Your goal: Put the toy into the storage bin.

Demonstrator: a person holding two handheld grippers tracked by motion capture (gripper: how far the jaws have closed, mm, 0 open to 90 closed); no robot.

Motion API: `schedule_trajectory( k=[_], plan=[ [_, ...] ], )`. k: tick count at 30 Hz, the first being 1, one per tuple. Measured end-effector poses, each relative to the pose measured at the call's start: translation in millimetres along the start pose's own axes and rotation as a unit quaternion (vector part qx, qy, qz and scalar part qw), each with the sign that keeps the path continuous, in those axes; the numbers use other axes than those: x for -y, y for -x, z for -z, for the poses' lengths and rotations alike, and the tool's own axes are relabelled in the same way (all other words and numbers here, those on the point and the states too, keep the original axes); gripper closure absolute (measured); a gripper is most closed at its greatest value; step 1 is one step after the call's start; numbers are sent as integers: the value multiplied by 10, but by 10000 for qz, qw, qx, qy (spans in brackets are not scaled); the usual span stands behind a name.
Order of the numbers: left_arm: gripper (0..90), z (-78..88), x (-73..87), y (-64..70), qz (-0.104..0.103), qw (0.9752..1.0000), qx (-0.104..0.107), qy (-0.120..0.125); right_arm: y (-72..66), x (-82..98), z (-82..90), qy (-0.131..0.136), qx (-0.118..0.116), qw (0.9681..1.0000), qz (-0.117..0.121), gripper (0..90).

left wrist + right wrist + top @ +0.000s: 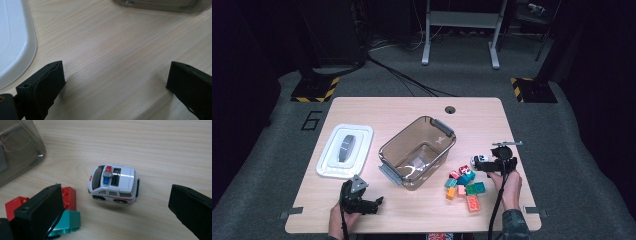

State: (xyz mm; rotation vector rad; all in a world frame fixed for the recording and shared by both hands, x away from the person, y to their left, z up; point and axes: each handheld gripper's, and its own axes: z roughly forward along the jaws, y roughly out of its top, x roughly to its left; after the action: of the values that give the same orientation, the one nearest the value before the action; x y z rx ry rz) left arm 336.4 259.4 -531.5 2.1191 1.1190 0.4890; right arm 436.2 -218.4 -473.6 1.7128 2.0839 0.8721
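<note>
A white toy police car stands on its wheels on the wooden worktop, just beyond a cluster of coloured building bricks. The right tool hovers over the car with its jaws spread wide, holding nothing; a red brick and a teal one sit by one jaw. A clear plastic bin stands at the worktop's centre, its white lid lying apart to the left. The left tool, jaws wide and empty, rests low near the front edge.
</note>
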Motion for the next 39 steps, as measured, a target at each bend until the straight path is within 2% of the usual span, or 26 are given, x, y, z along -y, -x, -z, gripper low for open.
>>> schedule_trajectory(
  k=[3,10,11,12,13,16,23,34,39],
  plan=[
    [14,0,0,0,-2,10000,1,1,-55,-43,-63,-98,74,9999,-26,0],
    [14,0,0,0,-5,10000,2,3,-69,-78,-208,-276,163,9995,-74,15],
    [15,-1,2,6,38,10000,10,8,-74,-83,-225,-327,175,9993,-76,26],
    [14,0,1,3,11,10000,-8,8,-70,-89,-259,-345,203,9992,1,35],
    [14,1,0,-1,-8,10000,2,0,-79,-92,-275,-384,225,9990,-35,47],
    [15,1,0,0,-6,10000,2,0,-89,-105,-339,-389,242,9989,129,114],
    [16,0,1,2,7,10000,5,10,-116,-110,-427,-460,397,9980,171,222],
    [17,-1,3,5,21,10000,1,26,-136,-112,-483,-520,503,9971,241,230],
    [17,-1,3,5,21,10000,0,27,-131,-110,-508,-551,448,9970,296,239]
  ],
)
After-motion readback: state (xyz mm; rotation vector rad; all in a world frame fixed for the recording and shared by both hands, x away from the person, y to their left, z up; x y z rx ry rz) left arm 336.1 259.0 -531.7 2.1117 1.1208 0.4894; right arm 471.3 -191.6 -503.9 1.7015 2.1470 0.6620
